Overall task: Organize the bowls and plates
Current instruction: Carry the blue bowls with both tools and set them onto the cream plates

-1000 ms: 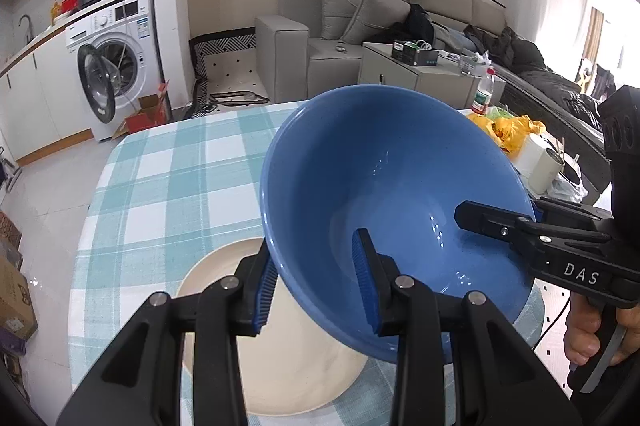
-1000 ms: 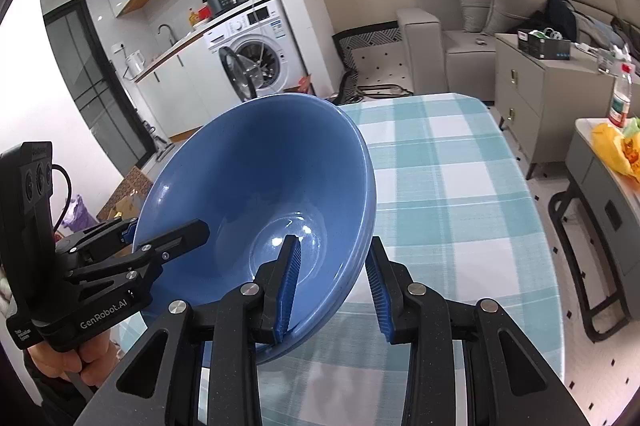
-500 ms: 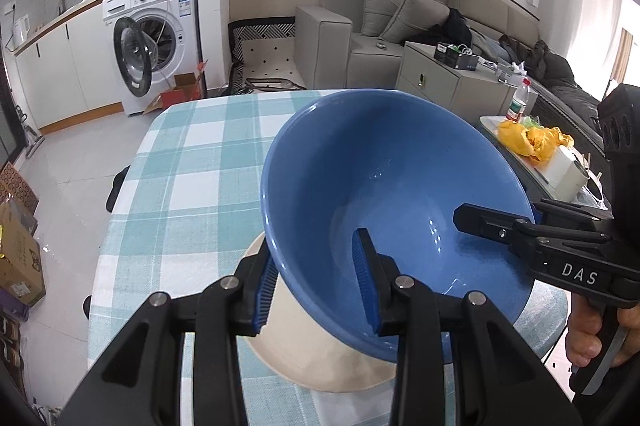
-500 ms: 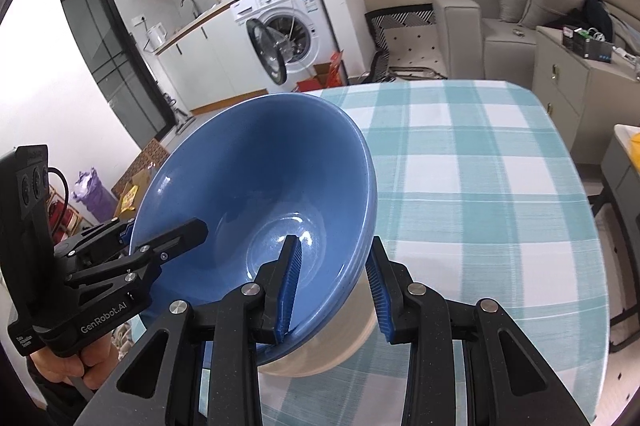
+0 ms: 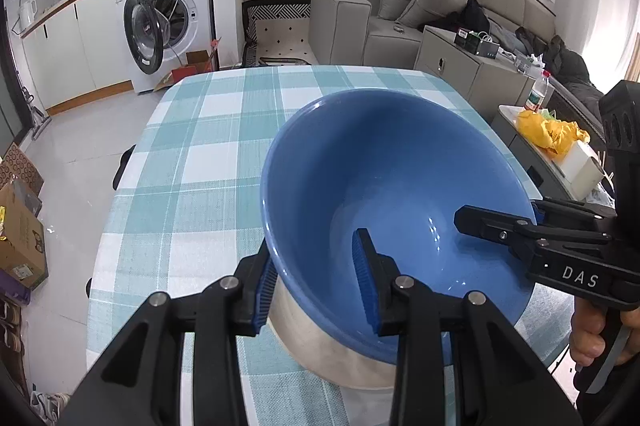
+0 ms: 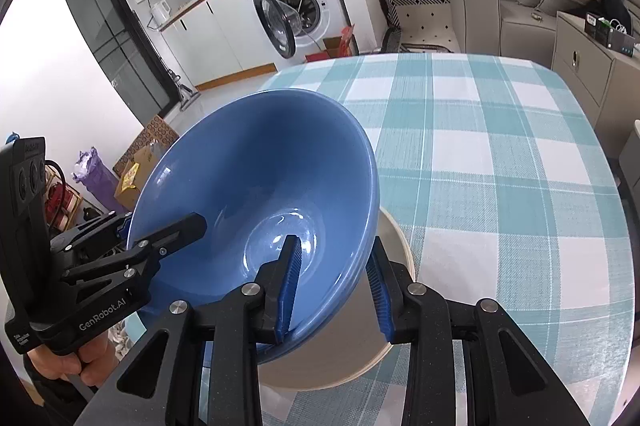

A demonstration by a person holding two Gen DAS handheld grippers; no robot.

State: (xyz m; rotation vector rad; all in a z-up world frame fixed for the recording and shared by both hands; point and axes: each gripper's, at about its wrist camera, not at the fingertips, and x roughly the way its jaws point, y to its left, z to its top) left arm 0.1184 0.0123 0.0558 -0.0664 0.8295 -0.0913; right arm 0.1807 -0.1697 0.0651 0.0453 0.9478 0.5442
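Observation:
A large blue bowl is held tilted above the table by both grippers. My left gripper is shut on its near rim, one pad inside and one outside. My right gripper is shut on the opposite rim the same way; the bowl also shows in the right wrist view. The right gripper shows at the right of the left wrist view, and the left gripper at the left of the right wrist view. A cream plate lies on the table under the bowl, mostly hidden.
The table has a teal and white checked cloth, with its near edge close under the plate. A washing machine with its door open, a grey sofa and a side cabinet stand beyond the table.
Both grippers have carried the bowl back toward the near edge of the table and the view has pitched. More of the tablecloth now shows ahead, and less of the cream plate.

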